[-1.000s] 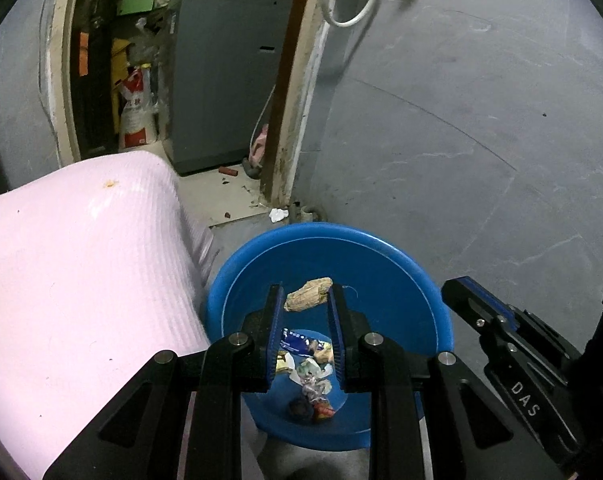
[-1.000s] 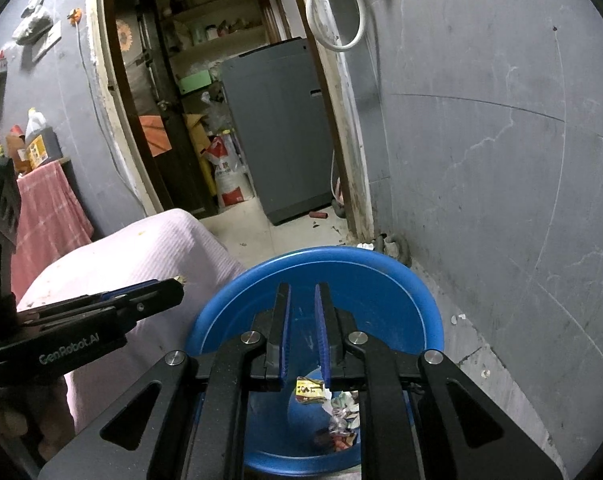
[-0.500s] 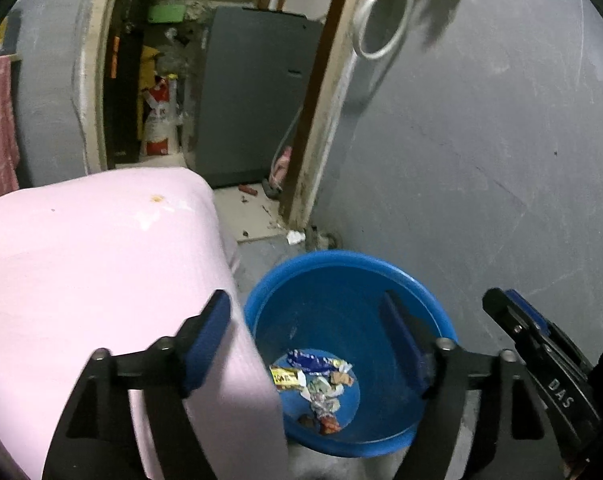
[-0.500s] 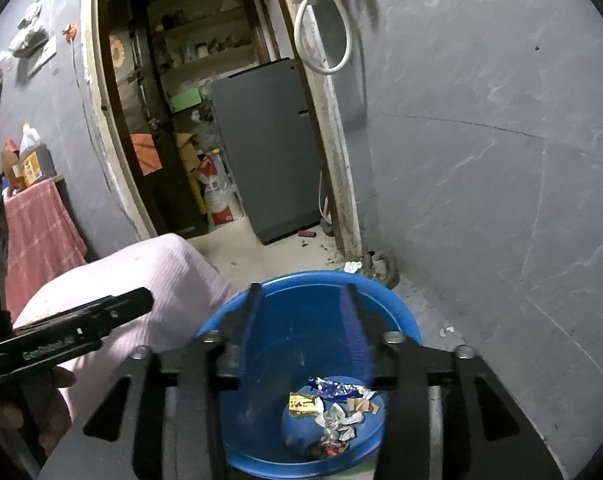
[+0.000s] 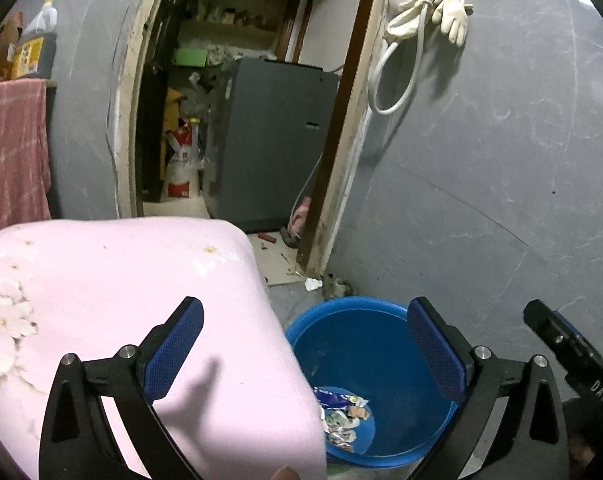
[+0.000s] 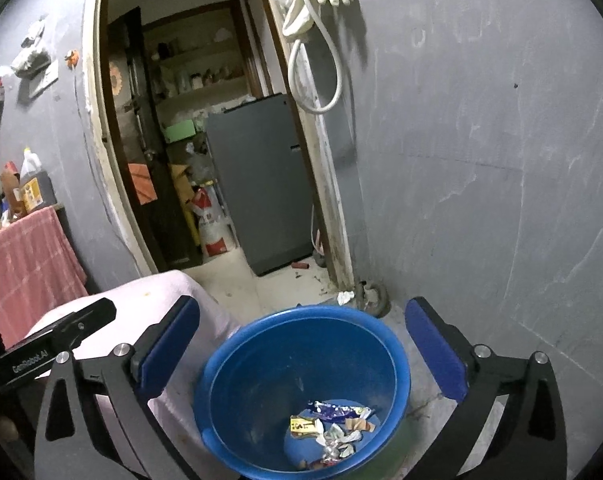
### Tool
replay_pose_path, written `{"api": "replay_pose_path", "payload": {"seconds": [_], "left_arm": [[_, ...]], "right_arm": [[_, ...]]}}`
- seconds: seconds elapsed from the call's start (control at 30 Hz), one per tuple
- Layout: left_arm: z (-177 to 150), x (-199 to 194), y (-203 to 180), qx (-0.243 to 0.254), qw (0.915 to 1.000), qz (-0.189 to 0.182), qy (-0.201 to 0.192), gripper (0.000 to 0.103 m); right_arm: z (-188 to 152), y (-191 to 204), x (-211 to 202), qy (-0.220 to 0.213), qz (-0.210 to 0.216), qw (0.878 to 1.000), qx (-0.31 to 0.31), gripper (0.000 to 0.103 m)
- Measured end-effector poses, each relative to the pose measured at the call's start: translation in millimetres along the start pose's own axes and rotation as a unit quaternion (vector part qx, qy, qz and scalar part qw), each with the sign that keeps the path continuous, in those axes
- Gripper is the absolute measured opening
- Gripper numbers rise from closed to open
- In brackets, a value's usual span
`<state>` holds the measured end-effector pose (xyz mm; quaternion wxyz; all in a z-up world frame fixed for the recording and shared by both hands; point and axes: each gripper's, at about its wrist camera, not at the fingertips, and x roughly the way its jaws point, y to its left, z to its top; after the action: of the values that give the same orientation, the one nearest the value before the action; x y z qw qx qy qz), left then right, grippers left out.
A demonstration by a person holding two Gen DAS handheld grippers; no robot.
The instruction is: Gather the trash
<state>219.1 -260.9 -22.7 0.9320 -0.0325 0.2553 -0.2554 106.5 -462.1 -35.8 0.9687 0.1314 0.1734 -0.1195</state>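
A round blue plastic tub point(image 6: 301, 384) stands upright on the floor near the grey wall, just right of a pink cushion. At its bottom lies a small heap of crumpled wrappers point(image 6: 333, 428) (one yellow, one dark blue, the others silvery and orange).

A grey concrete floor point(image 6: 429, 396) carries a round blue plastic tub point(image 6: 237, 364), standing against the grey wall. A crumpled white paper scrap point(image 6: 344, 297) lies on the floor at the tub's twelve o'clock, by the door frame. At its nine o'clock sits a pink cloth-covered cushion point(image 5: 113, 292), touching the rim.
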Motion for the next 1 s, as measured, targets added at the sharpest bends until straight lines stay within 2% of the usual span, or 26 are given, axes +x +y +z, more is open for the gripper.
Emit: {"api": "replay_pose_path", "payload": {"seconds": [0.2,1.0], "left_arm": [[-4.5,-19.5,2.3,0.013,0.9998,0.012,0.0,0.1],[-15.8,-106.2,10.1,0.028,0.9974,0.032,-0.058,0.1]], "right_arm": [[0.3,4.4,-15.4,-0.01,0.006,1.0,-0.007,0.103],[-2.3,35.3,-80.5,-0.036,0.026,0.999,-0.029,0.103]]}}
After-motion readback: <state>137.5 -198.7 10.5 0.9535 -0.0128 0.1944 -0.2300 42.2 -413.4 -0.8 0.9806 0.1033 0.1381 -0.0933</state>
